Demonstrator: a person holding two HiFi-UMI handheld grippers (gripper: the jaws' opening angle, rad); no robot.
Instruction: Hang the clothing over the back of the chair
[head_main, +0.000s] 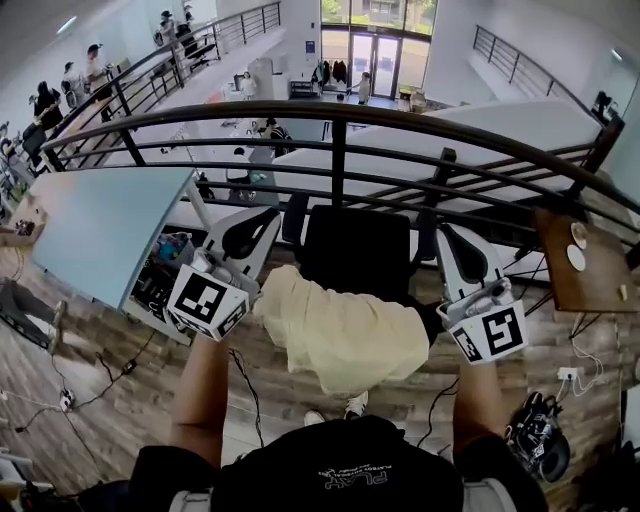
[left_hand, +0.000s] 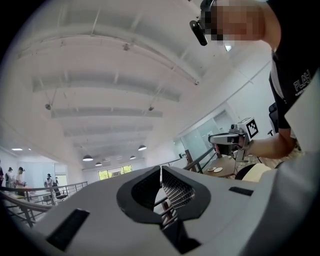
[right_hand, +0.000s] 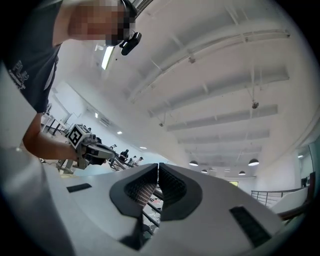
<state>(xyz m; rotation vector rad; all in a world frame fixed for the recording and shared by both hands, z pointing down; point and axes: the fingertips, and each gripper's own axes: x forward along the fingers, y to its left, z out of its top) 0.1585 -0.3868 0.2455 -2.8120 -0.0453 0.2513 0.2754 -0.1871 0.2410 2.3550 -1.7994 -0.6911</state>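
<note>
1. Jaws on both tools are pressed tip to tip with nothing between them. The left gripper (left_hand: 160, 171) and the right gripper (right_hand: 158, 167) each show bare inner faces meeting against the ceiling, with no cloth caught.
2. In the head view we hold the two grippers raised, one at the lower left of the frame and one at the lower right. Both tilt toward the top of the frame and both are clear of the fabric.
3. Between them, at lower centre, the cream clothing (head_main: 345, 335) is spread wide. Its upper edge runs left to right and the rest falls toward our shoes (head_main: 352, 404).
4. Just past it, at mid-frame, stands the black chair (head_main: 355, 245), and a dark corner pokes out at the cloth's right end. We judge the clothing to be draped over the chair's back, though the fabric hides the edge that carries it.
5. Beyond the chair, the dark railing (head_main: 340, 115) arcs across the upper frame, with a lower floor behind it.
6. As we read it, the hanging is done and the cloth released. At most we would check that it sits evenly and will not slide off.
</note>
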